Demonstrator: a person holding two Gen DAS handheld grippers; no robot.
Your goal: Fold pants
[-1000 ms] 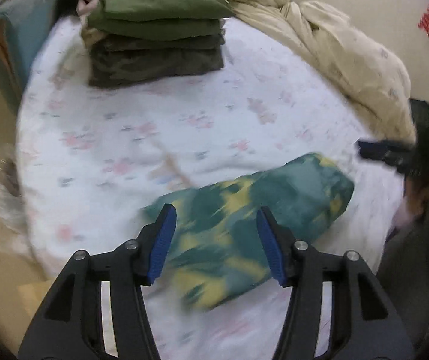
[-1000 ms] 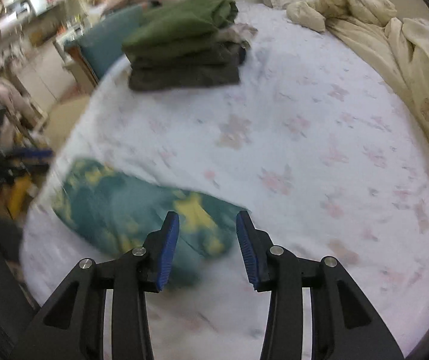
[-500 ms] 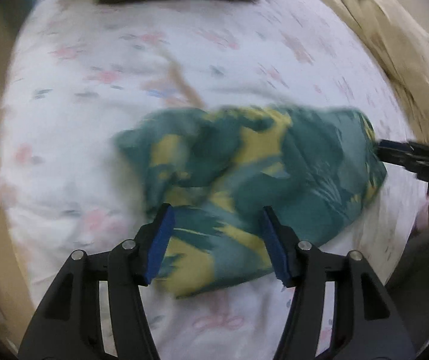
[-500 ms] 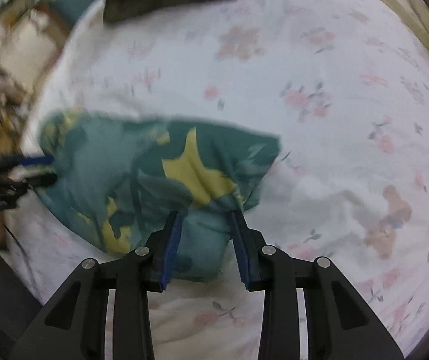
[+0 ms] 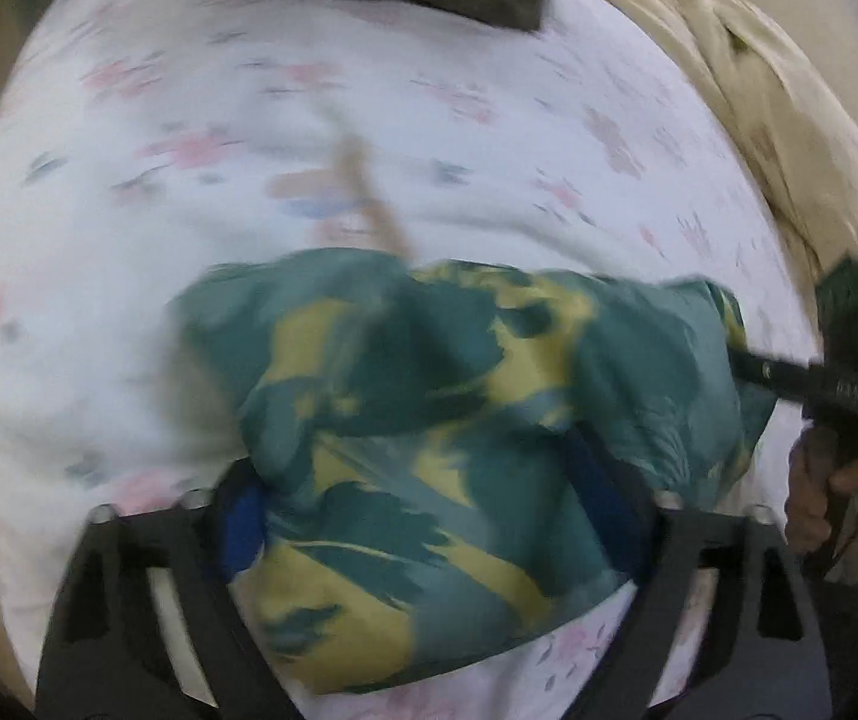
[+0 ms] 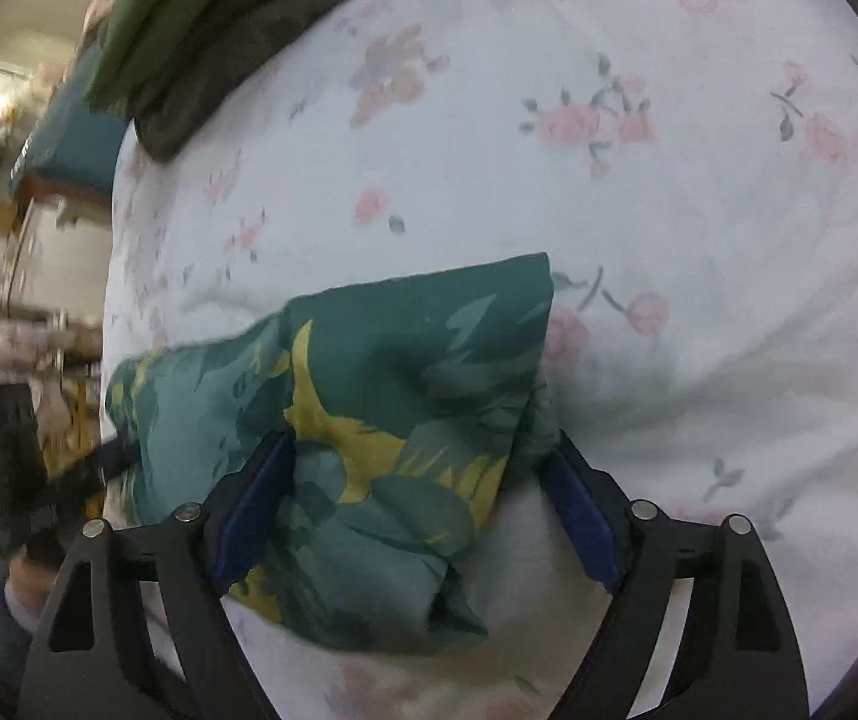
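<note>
Left claw [image 5: 429, 516] spread wide astride folded pants [image 5: 447, 450]; right claw [image 6: 414, 504] likewise agape on bedsheet [image 6: 639, 180].

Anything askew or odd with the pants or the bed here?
The teal-and-yellow pants lie as a lumpy, crooked bundle with uneven edges, unlike the flat folded stack beyond. A beige blanket sits rumpled along the bed edge.
</note>
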